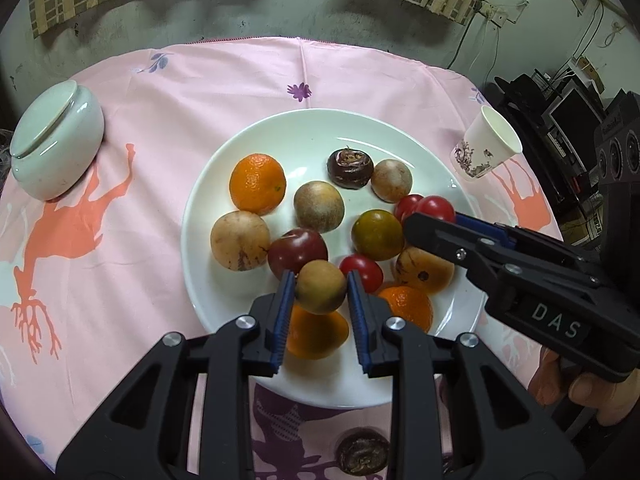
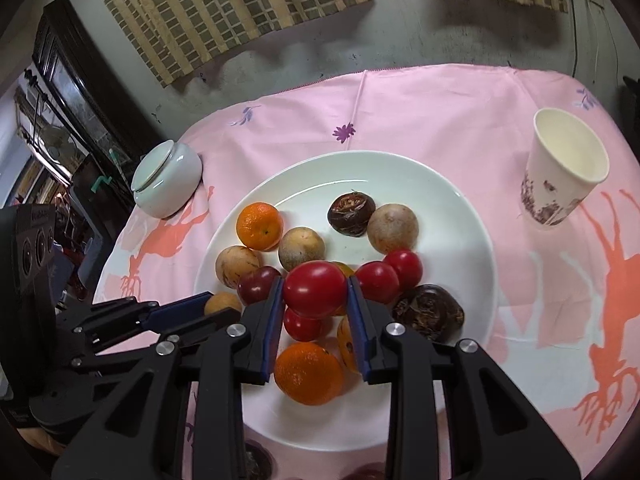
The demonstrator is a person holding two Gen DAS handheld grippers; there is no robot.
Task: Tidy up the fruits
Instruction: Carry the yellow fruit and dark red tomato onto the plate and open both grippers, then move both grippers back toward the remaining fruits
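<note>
A white plate (image 1: 304, 128) holds several fruits: oranges, brown round fruits, red tomatoes, a dark water chestnut (image 1: 350, 169). My left gripper (image 1: 320, 286) is shut on a small brown round fruit (image 1: 320, 287), held just above the plate's near side over an orange (image 1: 316, 336). My right gripper (image 2: 315, 290) is shut on a red tomato (image 2: 315, 288), held above the plate (image 2: 460, 216). In the left wrist view the right gripper (image 1: 434, 220) reaches in from the right with the tomato (image 1: 440, 208) at its tip. The left gripper (image 2: 216, 308) shows at the left in the right wrist view.
A pale green lidded jar (image 1: 56, 148) stands at the left of the pink cloth. A paper cup (image 1: 486, 144) stands at the right. A dark water chestnut (image 1: 362, 454) lies on the cloth in front of the plate.
</note>
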